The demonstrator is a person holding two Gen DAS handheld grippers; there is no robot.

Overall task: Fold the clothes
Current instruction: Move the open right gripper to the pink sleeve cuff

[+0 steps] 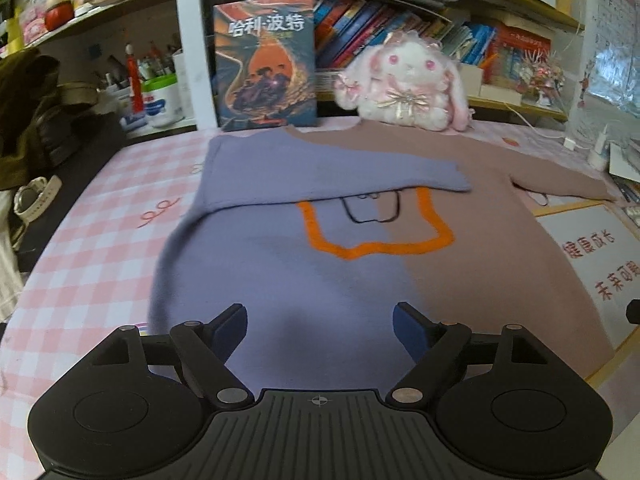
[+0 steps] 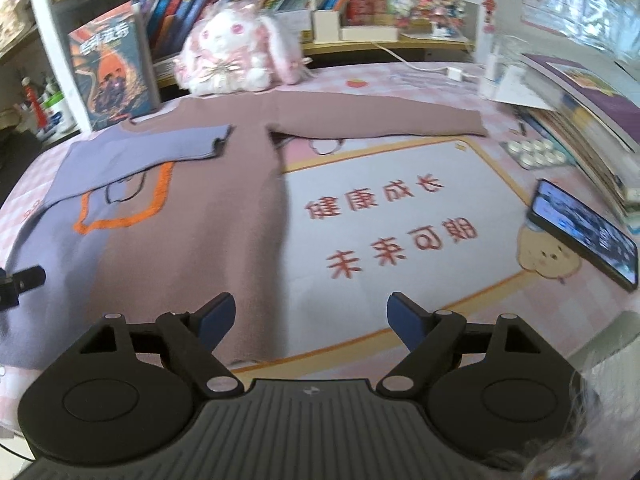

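My bench [image 1: 80, 240] wears a pink-and-white checked cloth, and on its right side lies a white printed mat with a yellow border and red characters [image 2: 400, 220]. Behind it stands a white-framed wooden bookshelf [image 1: 186, 40] crammed with colourful books [image 1: 360, 28]. A large dark-blue and orange book [image 1: 266, 64] leans upright against the shelf, and just beside it sits a white and pink plush rabbit [image 1: 404, 80]. To the left, a lower shelf holds a white tub stuffed with pens [image 1: 160, 96]. On the right, a stack of books [image 2: 592, 120] rests near a black smartphone with a lit screen [image 2: 584, 236]. Bright daylight comes through the window on the far right [image 2: 592, 8].
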